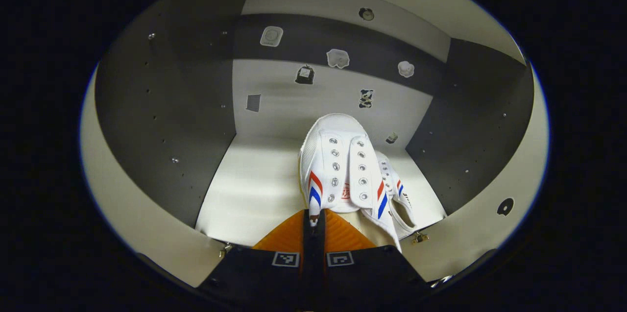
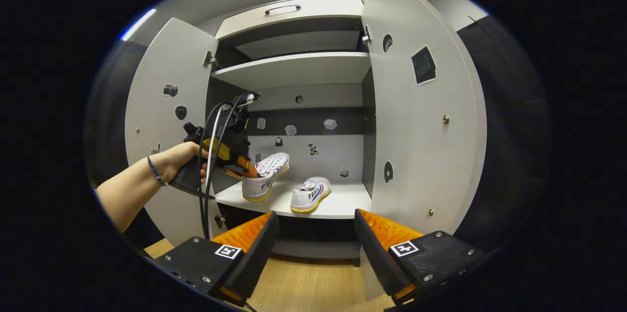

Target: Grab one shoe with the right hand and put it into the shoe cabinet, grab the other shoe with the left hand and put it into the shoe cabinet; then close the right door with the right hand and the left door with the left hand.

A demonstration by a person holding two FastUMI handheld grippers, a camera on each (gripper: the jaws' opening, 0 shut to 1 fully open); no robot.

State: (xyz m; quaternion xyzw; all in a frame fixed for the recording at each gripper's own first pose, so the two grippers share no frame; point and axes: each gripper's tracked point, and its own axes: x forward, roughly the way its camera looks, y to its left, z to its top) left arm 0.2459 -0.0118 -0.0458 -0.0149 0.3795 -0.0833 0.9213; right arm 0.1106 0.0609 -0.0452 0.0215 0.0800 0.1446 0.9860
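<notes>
Now the left gripper [image 1: 313,216] has its fingers pressed together on the heel end of the held shoe [image 1: 338,165], whose long axis runs straight away from the fingers toward the back wall of the shoe cabinet [image 2: 421,121], above the front edge of the shelf [image 2: 343,204]. Just beside it lies the other shoe [image 2: 310,194]. The right gripper [image 2: 316,238] waits wide open and empty, well apart, nearer the right door [image 2: 431,155].

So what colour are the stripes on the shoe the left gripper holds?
Red and blue diagonal stripes on the white shoe, clearest in the left gripper view.
</notes>
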